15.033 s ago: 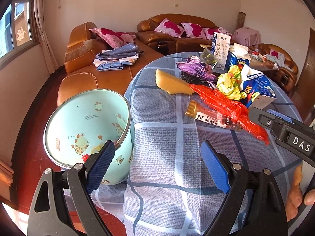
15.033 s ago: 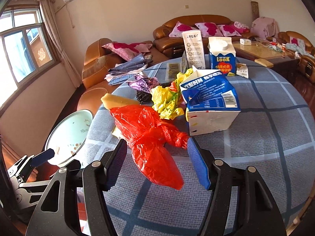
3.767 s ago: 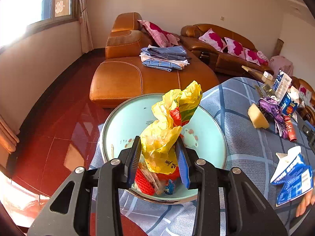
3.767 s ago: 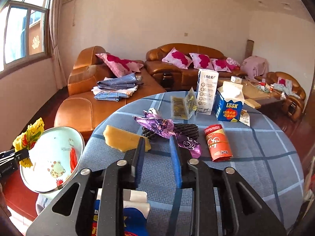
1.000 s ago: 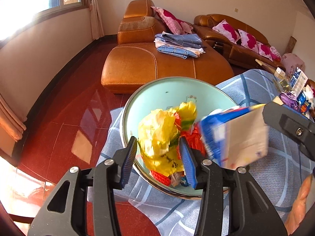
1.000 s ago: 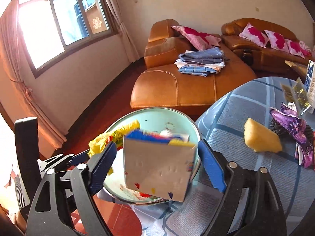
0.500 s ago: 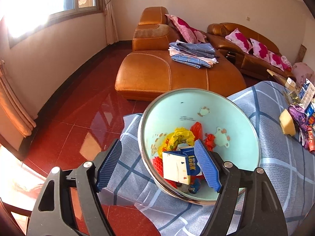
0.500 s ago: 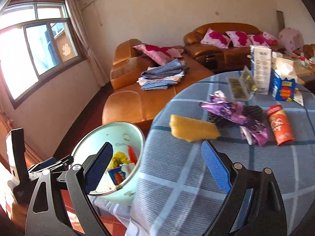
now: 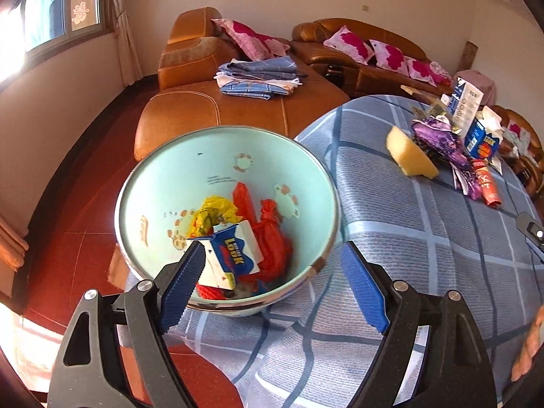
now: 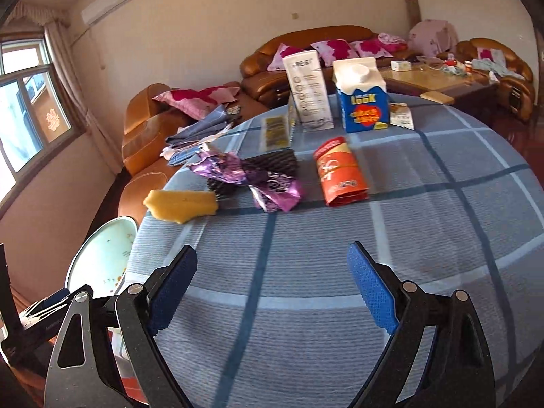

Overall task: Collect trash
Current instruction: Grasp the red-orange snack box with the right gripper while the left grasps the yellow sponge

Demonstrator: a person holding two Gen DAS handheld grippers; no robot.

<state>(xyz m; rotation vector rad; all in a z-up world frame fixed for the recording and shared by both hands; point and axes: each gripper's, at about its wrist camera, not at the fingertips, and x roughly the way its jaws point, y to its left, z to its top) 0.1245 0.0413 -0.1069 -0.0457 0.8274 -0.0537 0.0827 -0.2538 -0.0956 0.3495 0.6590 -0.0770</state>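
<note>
A pale blue trash bin [image 9: 176, 176] stands by the table's left edge. In it lie a blue and white LOOK carton [image 9: 231, 258], a red plastic bag [image 9: 272, 244] and a yellow wrapper [image 9: 214, 214]. My left gripper [image 9: 272, 285] is open and empty just above the bin's near rim. My right gripper [image 10: 272, 285] is open and empty over the checked tablecloth [image 10: 408, 238]. On the table lie a yellow sponge piece [image 10: 180, 205], a purple foil wrapper [image 10: 272, 183], a red packet [image 10: 341, 171] and a dark mesh piece [image 10: 272, 166].
At the table's far side stand a LOOK carton [image 10: 363, 98], a tall white box [image 10: 307, 88] and a small clear packet [image 10: 275, 132]. Leather sofas [image 9: 238, 108] with folded clothes stand behind the bin [image 10: 102, 255]. Red tiled floor [image 9: 68, 204] lies to the left.
The blue and white carton dropped from my right gripper into the bin. My right gripper swung back over the table. My left gripper opened wide and drew back from the bin.
</note>
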